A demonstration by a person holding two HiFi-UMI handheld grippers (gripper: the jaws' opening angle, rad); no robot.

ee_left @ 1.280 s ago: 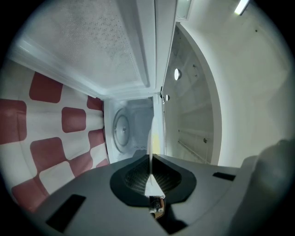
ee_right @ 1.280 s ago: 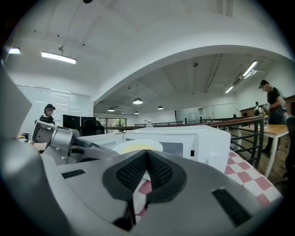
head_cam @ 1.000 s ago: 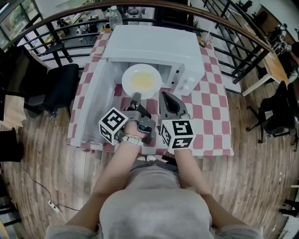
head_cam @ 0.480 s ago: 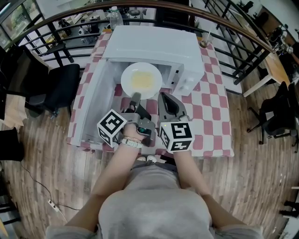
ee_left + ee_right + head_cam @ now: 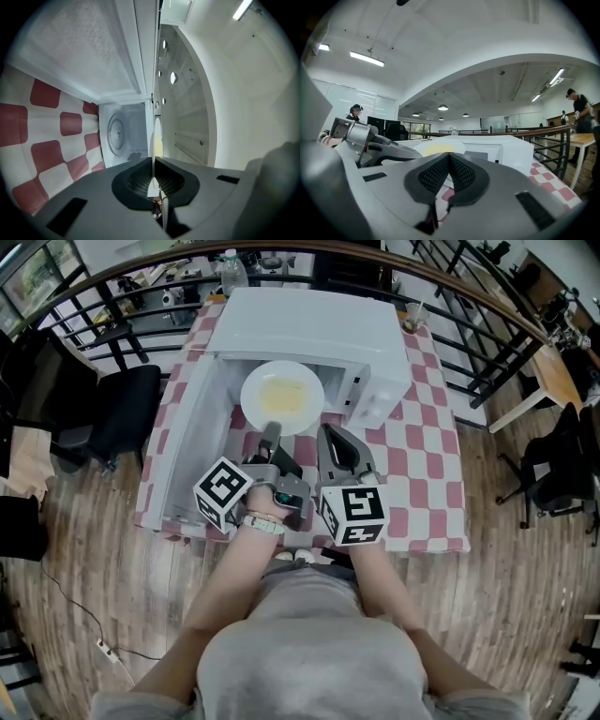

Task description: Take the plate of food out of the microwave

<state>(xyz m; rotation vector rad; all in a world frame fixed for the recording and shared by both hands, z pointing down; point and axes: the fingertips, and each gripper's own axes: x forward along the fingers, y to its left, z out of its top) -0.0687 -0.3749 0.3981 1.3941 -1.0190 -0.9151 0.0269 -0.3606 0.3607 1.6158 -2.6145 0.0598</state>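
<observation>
Seen from above, a white microwave (image 5: 309,329) sat on a table covered in a red and white checked cloth (image 5: 422,446), with its door (image 5: 183,442) swung open to the left. A person stood at the near edge of the table with a gripper in each hand, and each gripper carried a cube with black and white square markers.

The left gripper (image 5: 272,430) pointed level toward the oven. Its jaws were closed on the near rim of a round white plate (image 5: 251,395). The plate carried a pale yellow food (image 5: 284,399) and was at the mouth of the microwave, with its far edge at the front edge of the oven's top.

In the left gripper view the picture was rolled on its side. The plate (image 5: 155,138) showed edge-on as a thin white line running into the left gripper (image 5: 153,161), and the dark ribbed pads pressed it from both sides. Beyond it was the white inside of the oven with its round turntable (image 5: 116,133).

The right gripper (image 5: 326,430) was just right of the left one, near the plate but apart from it. In the right gripper view its jaws (image 5: 449,157) met at the tips with nothing between them. The yellow food (image 5: 439,148) and the microwave (image 5: 497,147) showed past them.

A wooden floor (image 5: 112,568) lay below, and a black chair (image 5: 127,413) stood left of the table.
</observation>
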